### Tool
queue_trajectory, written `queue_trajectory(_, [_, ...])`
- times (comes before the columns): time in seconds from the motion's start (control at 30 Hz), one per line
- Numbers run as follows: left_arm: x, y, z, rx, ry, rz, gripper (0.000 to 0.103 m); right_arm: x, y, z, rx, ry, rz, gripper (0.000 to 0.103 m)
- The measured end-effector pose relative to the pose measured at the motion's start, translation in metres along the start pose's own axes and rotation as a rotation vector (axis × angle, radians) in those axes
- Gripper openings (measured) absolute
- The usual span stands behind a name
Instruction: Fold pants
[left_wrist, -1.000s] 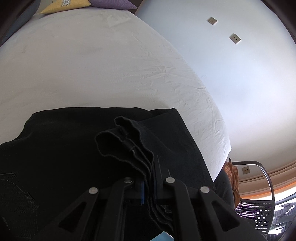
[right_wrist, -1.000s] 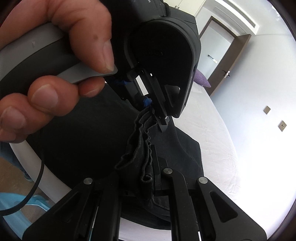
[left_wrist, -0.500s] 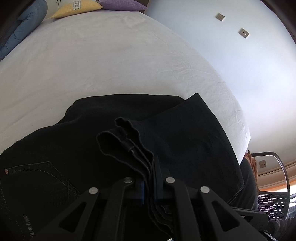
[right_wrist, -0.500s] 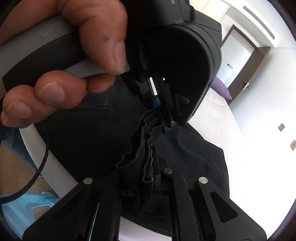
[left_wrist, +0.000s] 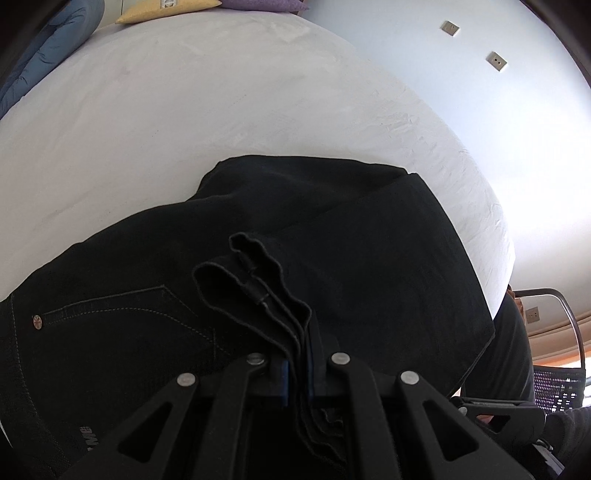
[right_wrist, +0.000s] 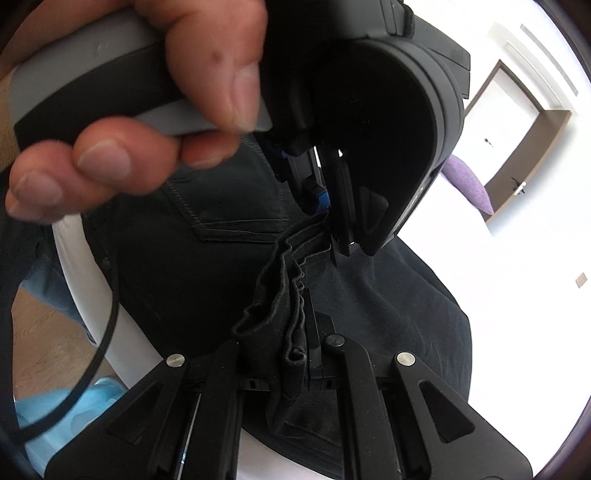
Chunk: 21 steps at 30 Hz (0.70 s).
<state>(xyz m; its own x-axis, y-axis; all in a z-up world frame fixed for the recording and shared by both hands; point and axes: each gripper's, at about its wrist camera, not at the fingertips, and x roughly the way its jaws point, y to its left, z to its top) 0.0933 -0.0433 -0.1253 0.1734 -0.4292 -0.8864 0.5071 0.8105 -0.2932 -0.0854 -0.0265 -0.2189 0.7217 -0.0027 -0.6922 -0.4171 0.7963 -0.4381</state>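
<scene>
Black pants (left_wrist: 369, 258) lie on the white bed (left_wrist: 221, 110), spread ahead of both grippers. Your left gripper (left_wrist: 299, 373) is clenched on their bunched hem layers; your right gripper (right_wrist: 301, 354) clamps the same bundle just beside it.

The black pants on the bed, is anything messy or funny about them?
A little. The black pants lie mostly flat on the white bed, but the edge pinched by the left gripper and right gripper is bunched into wavy pleats. Nothing looks torn.
</scene>
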Motion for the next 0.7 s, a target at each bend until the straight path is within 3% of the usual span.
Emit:
queue_trajectory(0.27, [0.004, 0.013, -0.005, -0.006, 0.019, 0.009, 0.008, -0.002, 0.003, -0.023, -0.020, 0.017, 0.025, 0.008])
queue_trajectory(0.43, [0.010, 0.016, -0.004, -0.041, 0.020, -0.004, 0.017, 0.006, -0.006, -0.029, 0.001, 0.066, 0.049, 0.010])
queue_trajectory(0.47, [0.007, 0.018, -0.004, -0.048, 0.008, 0.000, 0.023, 0.003, -0.011, -0.032, 0.025, 0.078, 0.065, 0.010])
queue_trajectory(0.5, [0.004, 0.018, -0.004, -0.050, -0.005, 0.025, 0.037, 0.000, -0.020, -0.035, 0.048, 0.094, 0.091, 0.010])
queue_trajectory(0.57, [-0.003, 0.021, -0.003, -0.061, -0.038, 0.098, 0.051, -0.011, -0.036, -0.044, 0.130, 0.129, 0.189, 0.012])
queue_trajectory(0.7, [-0.019, 0.023, -0.009, -0.093, -0.088, 0.152, 0.051, -0.041, -0.109, -0.076, 0.361, 0.125, 0.413, 0.013])
